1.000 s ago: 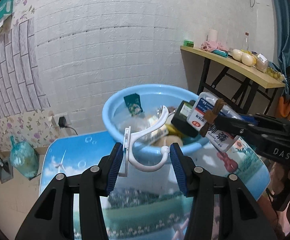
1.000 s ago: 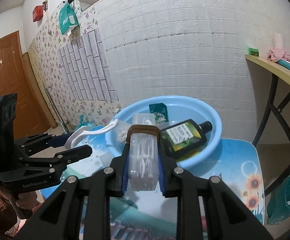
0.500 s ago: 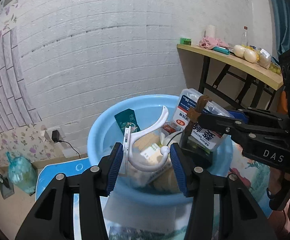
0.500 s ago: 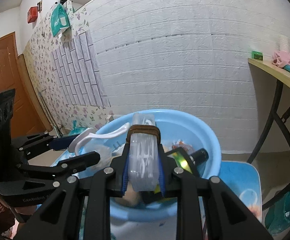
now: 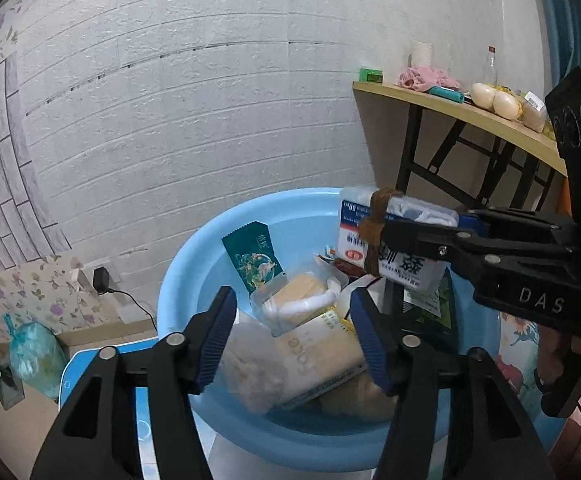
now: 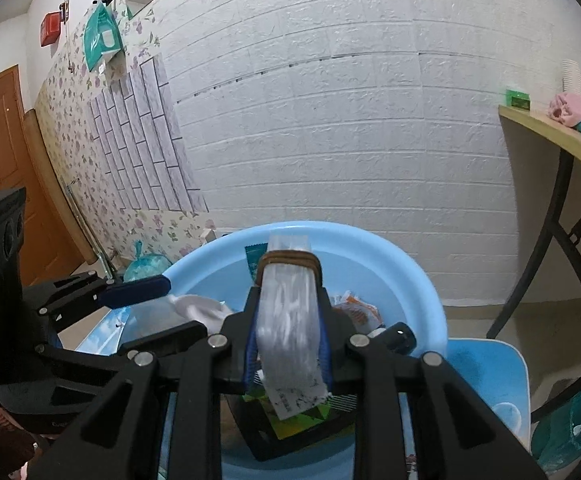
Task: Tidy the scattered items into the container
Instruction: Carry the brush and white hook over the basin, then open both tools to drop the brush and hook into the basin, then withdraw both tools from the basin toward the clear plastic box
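Note:
A light blue basin holds several items: a green sachet, packets and a dark bottle. My left gripper hangs over the basin with its jaws opening and nothing between the pads. The white plastic hook lies loose on the packets below it. My right gripper is shut on a clear plastic box with a printed label, held above the basin's right side.
The basin stands on a small table with a blue picture top, close to a white brick wall. A wooden folding table with clutter stands at the right. A green bag lies on the floor at the left.
Both grippers moved forward to above the basin. The left jaws widened and the white hook dropped from them into the basin. The right gripper kept its hold on the clear box.

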A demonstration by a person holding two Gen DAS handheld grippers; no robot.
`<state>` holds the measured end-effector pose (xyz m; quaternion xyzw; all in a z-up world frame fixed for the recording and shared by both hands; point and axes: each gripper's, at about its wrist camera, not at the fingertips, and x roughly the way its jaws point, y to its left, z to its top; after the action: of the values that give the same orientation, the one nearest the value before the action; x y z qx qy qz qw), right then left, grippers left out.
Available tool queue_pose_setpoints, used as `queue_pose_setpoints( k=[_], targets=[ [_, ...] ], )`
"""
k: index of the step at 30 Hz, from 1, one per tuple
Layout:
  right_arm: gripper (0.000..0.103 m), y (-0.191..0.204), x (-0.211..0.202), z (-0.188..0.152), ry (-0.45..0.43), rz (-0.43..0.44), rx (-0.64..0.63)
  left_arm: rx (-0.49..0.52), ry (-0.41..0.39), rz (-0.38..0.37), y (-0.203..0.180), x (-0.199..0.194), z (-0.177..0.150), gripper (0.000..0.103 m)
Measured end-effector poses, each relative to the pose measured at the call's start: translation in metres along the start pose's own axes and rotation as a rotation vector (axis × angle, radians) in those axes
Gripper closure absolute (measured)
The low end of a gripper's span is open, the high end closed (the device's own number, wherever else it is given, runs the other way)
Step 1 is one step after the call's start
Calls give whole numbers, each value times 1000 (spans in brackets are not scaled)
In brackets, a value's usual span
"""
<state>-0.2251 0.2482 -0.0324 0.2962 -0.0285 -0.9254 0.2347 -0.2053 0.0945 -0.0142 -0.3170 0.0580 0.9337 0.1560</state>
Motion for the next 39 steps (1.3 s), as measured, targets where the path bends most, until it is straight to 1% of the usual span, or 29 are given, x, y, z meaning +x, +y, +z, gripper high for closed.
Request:
queue_pose_setpoints(
  k=[5,6,8,9,10,14,15,17,21,29,32,35,39],
  targets=[
    [78,10,0,-2,10,4,-25,-5,-5,11,1,-8,-2,43],
    [76,10,-1,-3,11,10,-21,-5,-8,15,1,-11,-2,42],
    [65,13,-4,-4,13,17,-21,-6,-17,24,4,-17,-4,40],
    [58,15,-6,-4,13,17,-24,-8,-22,32,5,-21,-6,39],
    [57,16,-8,-6,13,15,-27,-10,-25,37,7,-24,-7,38],
    [57,22,-21,-13,7,9,-37,-19,-35,49,14,-41,-15,37],
    [57,23,-23,-15,8,8,-34,-19,-36,55,16,-45,-18,36],
    [57,25,-29,-20,10,3,-22,-23,-36,72,20,-53,-25,31],
    [57,28,-43,-29,12,-5,-2,-44,-21,89,30,-68,-42,29],
    [57,48,-72,-44,4,-14,-23,-54,37,100,37,-80,-82,11],
    [57,55,-80,-57,31,-17,-15,-49,52,98,39,-83,-95,9],
    [55,60,-80,-72,72,-20,-3,-43,71,72,42,-84,-107,6],
    [52,64,-71,-91,150,-24,21,10,94,61,42,-80,-117,6]
  ],
)
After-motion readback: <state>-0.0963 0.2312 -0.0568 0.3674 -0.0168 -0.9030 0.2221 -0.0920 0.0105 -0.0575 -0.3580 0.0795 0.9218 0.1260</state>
